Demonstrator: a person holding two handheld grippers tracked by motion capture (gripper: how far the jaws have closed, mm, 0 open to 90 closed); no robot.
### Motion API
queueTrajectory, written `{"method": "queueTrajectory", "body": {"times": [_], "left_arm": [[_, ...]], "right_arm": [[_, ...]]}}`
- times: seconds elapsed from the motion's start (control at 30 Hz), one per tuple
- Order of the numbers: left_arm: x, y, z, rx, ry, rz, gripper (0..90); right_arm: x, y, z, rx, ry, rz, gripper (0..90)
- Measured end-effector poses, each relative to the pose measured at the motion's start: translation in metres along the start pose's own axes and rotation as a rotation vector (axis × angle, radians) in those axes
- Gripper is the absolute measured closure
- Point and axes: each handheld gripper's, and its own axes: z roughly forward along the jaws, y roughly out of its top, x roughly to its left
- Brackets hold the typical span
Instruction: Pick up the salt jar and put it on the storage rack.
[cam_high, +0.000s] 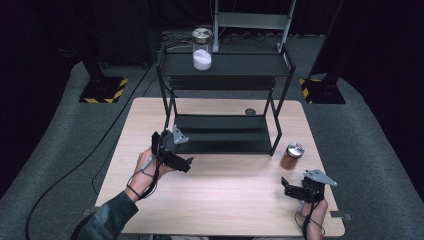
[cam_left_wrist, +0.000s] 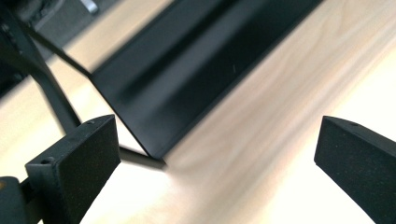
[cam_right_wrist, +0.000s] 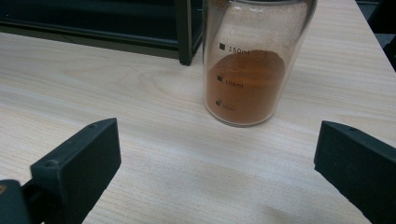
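2 jars total: brown powder jar (cam_right_wrist: 252, 60) on the table (cam_high: 225, 200), white powder jar (cam_high: 202, 49) on the far shelf rack (cam_high: 225, 65). Both grippers, left gripper (cam_left_wrist: 215, 163) & right gripper (cam_right_wrist: 217, 168), are spread w/ nothing between.

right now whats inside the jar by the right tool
The jar holds orange-brown powder, heaped to just above the 100 ml mark. Fine dust coats the glass above it. The lid hides the powder's top from overhead.
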Motion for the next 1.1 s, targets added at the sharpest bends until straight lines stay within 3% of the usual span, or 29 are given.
{"method": "queueTrajectory", "body": {"times": [0.1, 0.33, 0.4, 0.5, 0.77, 1.1], "left_arm": [[-0.016, -0.024, 0.015, 0.016, 0.029, -0.025, 0.0], [-0.033, -0.064, 0.033, 0.018, 0.020, -0.109, 0.0], [-0.037, -0.068, 0.035, 0.026, 0.026, -0.114, 0.0], [-0.039, -0.078, 0.039, 0.025, 0.023, -0.158, 0.0], [-0.049, -0.088, 0.048, 0.040, 0.033, -0.168, 0.0], [-0.050, -0.096, 0.054, 0.035, 0.026, -0.207, 0.0]], "right_arm": [[0.000, 0.000, 0.000, 0.000, -0.001, 0.001, 0.0], [0.001, 0.001, 0.001, 0.005, -0.003, -0.004, 0.0], [0.001, 0.002, 0.001, 0.008, -0.004, -0.008, 0.0], [0.002, 0.002, 0.001, 0.011, -0.006, -0.009, 0.0], [0.003, 0.002, 0.001, 0.012, -0.013, -0.008, 0.0], [0.006, 0.004, 0.002, 0.022, -0.020, -0.023, 0.0]]}}
